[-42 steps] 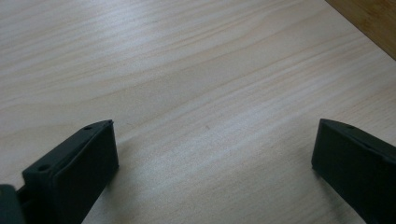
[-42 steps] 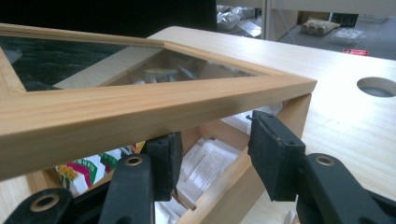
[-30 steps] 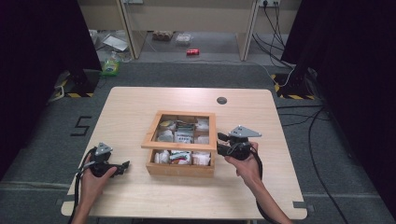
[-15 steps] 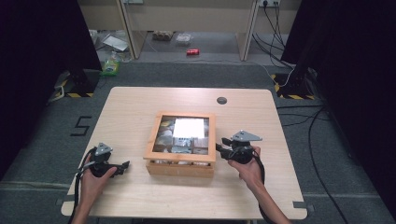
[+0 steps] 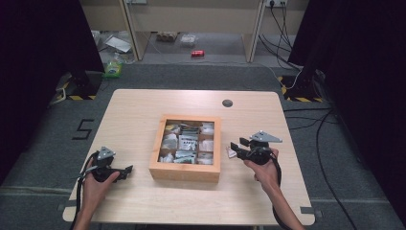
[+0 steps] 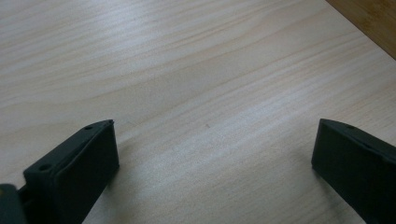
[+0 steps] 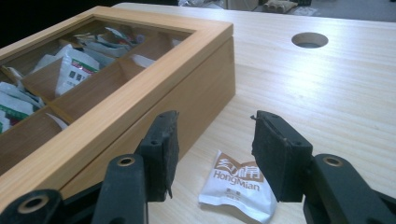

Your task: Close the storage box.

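Jaws of the right gripper (image 7: pixel 212 156) stand apart, holding nothing, over a white HongMian sachet (image 7: pixel 237 184) lying on the table (image 5: pixel 134 120) just beside the wooden box (image 5: pixel 186 145) of packets, lid down. The left gripper (image 6: pixel 212 163) gapes wide over bare tabletop, empty. A round hole (image 5: pixel 227 103) sits beyond the box.

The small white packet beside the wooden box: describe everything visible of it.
The small white packet is a flat sealed sachet, glossy like plastic film, with a brown panel printed "HongMian" under white characters. It lies flat on the table, close beside the wooden box; whether it touches the box wall cannot be told. The right hand-held gripper stands open above it, one jaw either side, gripping nothing. In the high view it shows as a white speck.
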Demonstrator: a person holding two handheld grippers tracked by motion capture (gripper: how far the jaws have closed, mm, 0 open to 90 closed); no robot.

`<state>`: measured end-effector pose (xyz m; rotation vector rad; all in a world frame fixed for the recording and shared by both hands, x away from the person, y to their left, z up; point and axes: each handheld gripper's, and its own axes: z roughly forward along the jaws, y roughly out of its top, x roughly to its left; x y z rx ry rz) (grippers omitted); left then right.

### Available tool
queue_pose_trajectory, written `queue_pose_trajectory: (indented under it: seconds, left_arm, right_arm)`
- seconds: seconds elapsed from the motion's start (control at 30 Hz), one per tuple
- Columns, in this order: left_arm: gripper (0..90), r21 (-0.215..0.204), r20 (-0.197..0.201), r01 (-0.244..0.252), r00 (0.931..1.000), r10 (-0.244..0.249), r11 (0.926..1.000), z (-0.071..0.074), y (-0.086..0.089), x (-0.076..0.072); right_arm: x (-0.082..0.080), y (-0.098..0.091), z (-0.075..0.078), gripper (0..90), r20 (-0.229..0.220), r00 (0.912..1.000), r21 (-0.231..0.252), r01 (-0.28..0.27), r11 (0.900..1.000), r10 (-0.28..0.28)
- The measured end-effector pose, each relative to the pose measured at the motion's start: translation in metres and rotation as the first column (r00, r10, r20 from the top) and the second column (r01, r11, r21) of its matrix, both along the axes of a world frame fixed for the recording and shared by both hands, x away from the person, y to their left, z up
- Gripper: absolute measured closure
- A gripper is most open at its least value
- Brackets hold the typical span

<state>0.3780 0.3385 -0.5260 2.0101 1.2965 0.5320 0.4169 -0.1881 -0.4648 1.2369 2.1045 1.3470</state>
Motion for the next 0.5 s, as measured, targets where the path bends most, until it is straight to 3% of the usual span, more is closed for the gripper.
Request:
queue_pose_trajectory:
  seconds: [0.5]
  left_arm:
    - [0.0,-0.001,0.000,0.000,1.0000,0.000,1.0000,0.000,0.000,0.000]
  right_arm:
    - [-0.001,-0.023,-0.001,42.3,-0.032,0.9964,0.023,0.080,0.9966,-0.079]
